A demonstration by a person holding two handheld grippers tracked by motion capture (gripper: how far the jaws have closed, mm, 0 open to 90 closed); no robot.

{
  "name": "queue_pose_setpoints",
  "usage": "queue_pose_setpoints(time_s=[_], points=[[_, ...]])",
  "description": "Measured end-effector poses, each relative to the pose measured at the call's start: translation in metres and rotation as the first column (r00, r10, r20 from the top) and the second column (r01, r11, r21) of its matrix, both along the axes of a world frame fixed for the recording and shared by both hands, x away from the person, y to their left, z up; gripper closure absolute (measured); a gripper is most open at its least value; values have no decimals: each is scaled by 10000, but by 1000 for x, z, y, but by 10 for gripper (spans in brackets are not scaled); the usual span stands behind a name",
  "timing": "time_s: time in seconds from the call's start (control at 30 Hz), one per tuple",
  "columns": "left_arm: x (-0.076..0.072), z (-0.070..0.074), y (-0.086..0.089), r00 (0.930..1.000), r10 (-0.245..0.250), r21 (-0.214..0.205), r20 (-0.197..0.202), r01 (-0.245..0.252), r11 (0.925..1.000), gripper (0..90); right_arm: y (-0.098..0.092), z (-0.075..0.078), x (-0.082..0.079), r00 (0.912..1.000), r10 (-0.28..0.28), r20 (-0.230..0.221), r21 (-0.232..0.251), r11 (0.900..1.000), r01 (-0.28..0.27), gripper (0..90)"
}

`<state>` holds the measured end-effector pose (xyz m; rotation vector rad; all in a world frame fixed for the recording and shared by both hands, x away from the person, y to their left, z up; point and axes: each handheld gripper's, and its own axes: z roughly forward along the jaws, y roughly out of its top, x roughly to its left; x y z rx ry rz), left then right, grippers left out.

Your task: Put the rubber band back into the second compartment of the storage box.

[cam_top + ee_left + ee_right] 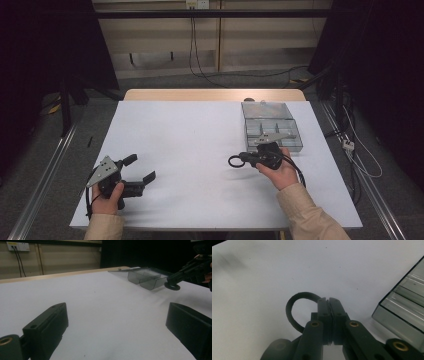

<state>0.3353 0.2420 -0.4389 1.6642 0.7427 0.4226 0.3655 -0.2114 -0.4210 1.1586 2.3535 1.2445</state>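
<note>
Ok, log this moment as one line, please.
right gripper: shut on black ring, above table | left gripper: open, empty | clear compartment box: far right of table

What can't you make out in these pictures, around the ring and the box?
- Ring: in the right gripper view the closed jaws hide its clamped part; small and dark in the high view.
- Box: the right gripper and its grey plate cover the near edge in the high view; contents too small to tell.
- Box in the right gripper view: cut off by the right edge.
</note>
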Motion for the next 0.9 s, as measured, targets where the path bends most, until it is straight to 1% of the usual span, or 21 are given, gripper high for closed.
queue_pose_setpoints(time_s=[0.23,0.47,0.6,0.7,0.9], points=[[0,0,0,10000,-4,7,-4,4,10000,39,-7,7,4,10000,-42,13,156,9999,42,888],[0,0,0,10000,-39,5,-19,39,10000,39,-13,11,9,9999,-118,92,119,9999,117,888],[0,0,-1,10000,-56,7,-25,56,10000,40,-14,13,11,9999,-124,111,14,9999,124,888],[0,0,0,10000,-89,78,-4,89,9999,41,-17,15,14,9997,-201,163,7,9998,200,888],[0,-1,-1,9999,-133,49,-42,133,9999,41,-20,19,20,9992,-345,207,-16,9994,345,888]])
